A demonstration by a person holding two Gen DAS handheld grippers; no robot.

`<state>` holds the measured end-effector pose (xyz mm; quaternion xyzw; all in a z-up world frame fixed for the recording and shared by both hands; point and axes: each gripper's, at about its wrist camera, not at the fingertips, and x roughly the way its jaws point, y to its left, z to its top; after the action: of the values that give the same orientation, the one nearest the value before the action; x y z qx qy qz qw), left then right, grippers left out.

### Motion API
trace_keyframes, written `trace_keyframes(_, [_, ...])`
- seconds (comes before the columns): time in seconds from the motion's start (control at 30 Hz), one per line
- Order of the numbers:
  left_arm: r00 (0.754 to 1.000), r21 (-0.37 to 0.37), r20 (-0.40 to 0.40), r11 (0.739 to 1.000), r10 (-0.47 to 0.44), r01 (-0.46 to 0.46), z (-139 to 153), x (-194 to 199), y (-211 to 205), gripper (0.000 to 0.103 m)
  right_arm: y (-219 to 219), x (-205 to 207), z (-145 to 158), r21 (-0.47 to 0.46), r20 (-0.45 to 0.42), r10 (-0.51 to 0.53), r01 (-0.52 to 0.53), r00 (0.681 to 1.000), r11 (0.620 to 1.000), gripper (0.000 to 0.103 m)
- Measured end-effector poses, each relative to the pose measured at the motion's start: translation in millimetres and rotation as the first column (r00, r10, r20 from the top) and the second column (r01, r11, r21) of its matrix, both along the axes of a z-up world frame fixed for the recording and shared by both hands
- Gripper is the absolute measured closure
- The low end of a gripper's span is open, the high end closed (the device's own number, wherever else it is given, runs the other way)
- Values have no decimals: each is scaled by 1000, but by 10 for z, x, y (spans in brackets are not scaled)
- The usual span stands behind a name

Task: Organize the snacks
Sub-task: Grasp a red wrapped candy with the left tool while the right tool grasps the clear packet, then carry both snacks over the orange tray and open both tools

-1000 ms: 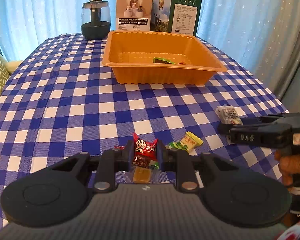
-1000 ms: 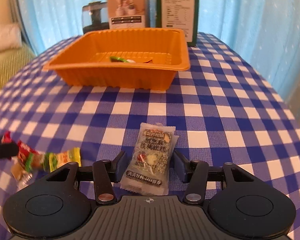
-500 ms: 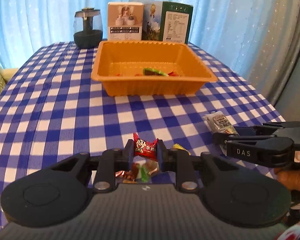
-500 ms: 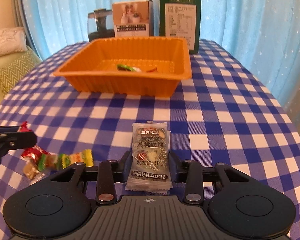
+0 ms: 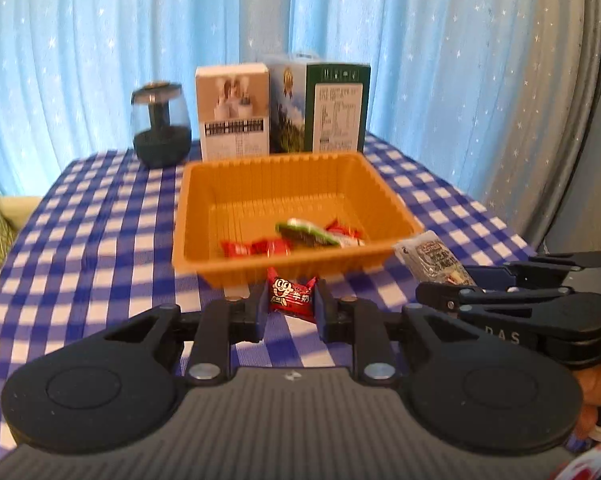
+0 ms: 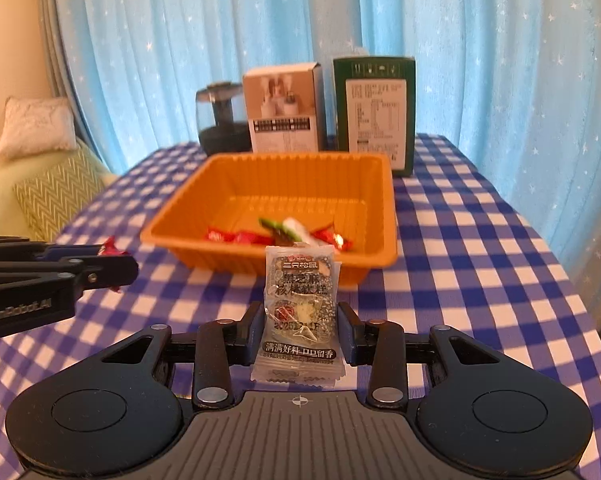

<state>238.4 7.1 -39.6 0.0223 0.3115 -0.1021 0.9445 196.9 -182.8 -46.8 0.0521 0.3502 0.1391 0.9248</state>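
Note:
My left gripper point(image 5: 291, 307) is shut on a red wrapped candy point(image 5: 290, 297) and holds it in the air just before the near wall of the orange tray point(image 5: 198, 258). In the right wrist view my right gripper point(image 6: 300, 326) is shut on a clear packet with dark print point(image 6: 300, 292), which stands upright in front of the tray point(image 6: 168, 224). Red candies point(image 5: 256, 247) and a green one point(image 5: 306, 233) lie on the tray floor. Each gripper shows in the other's view: the right gripper point(image 5: 428, 290) with its packet point(image 5: 430, 254), and the left gripper point(image 6: 126, 270) with its candy point(image 6: 110, 247).
A dark glass jar point(image 5: 160, 136), a white box point(image 5: 233, 110) and a green box point(image 5: 334, 106) stand behind the tray at the far edge of the blue checked tablecloth point(image 5: 100, 220). Blue curtains hang behind. A sofa with cushions point(image 6: 56, 192) is at the left. A hand point(image 5: 598, 386) grips the right tool.
Both grippers have risen off the cloth with their snacks and come nearer the tray. The right jaws have closed on the packet. The loose candies on the cloth have dropped out of view.

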Motion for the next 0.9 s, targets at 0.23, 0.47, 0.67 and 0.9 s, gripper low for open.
trace_keyframes(0.23, [1000,-19,19,1000,15,-15,102,313,-6,82,1,294,163,6,42,10,-10,999,1000,64])
trace_keyframes(0.47, [999,-32,20,999,33,-32,119,637,-37,82,-24,666,215,14,47,1,-1,999,1000,64])
trace_keyframes(0.67, [998,-38,13,998,56,-56,91,902,-17,82,-53,880,183,24,32,-16,15,999,1000,64])
trace_keyframes(0.9, [997,-40,-17,996,81,-82,-16,1142,42,82,-46,1092,91,23,12,-30,30,999,999,64])
